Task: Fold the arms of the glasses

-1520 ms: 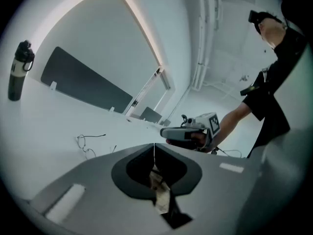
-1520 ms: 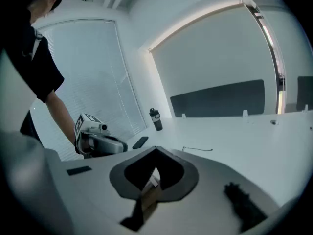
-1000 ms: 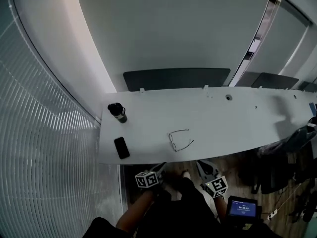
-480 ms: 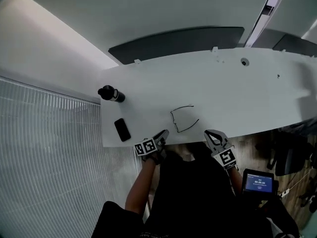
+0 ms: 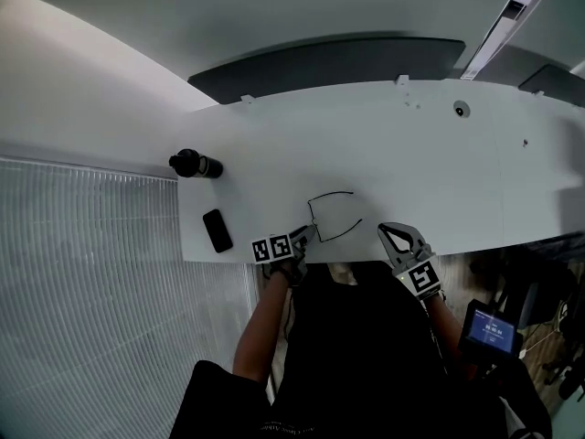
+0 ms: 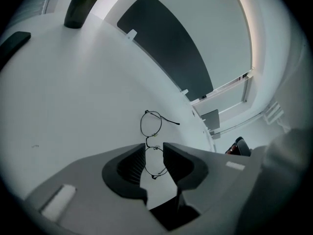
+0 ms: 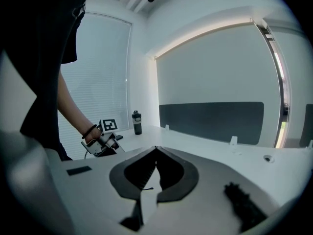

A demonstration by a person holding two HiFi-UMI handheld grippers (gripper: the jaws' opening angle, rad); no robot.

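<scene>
Tongs at the white table's (image 5: 420, 154) front edge: the left gripper (image 5: 306, 236), its jaws just opened and gripping nothing, hovers with the unfolded glasses (image 5: 331, 218) at its two o'clock. The right gripper (image 5: 395, 236), at the glasses' four o'clock, is closed and empty. The fold likely calls for pinching one arm near its tip while bracing the front. Only the left gripper view shows a lens framed in the jaw gap, apparently untouched.

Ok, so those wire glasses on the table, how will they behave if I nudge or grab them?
The glasses look thin-wired, so probably very light and apt to skid on the smooth white table when nudged. The fine frame may bend under a hard squeeze. The spread arms will likely swing at their hinges rather than stay stiff.
</scene>
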